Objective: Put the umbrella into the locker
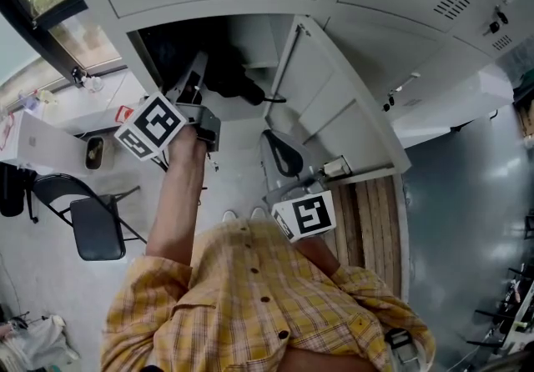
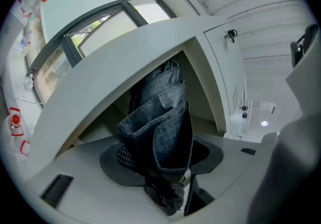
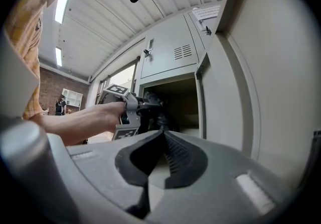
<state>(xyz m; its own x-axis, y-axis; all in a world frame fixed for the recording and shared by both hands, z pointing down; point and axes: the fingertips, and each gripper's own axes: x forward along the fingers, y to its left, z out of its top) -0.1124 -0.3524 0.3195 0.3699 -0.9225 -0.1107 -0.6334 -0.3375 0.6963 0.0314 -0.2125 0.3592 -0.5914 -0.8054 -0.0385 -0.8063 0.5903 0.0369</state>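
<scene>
1. My left claw is clamped on the folded dark umbrella. The umbrella stands between the jaws and fills the gap.
2. In the head view, the umbrella sits at the mouth of the open locker compartment, with its far end already in the shadow inside. The locker door hangs wide open to the right.
3. My right claw is pressed together on nothing and held low beside that door.
4. I judge this to be the insertion step: the umbrella is carried in but not yet let go.
5. Next I need to push deeper until the umbrella rests on the compartment floor. Then I spread the left jaws and back straight out without dragging the fabric along.
</scene>
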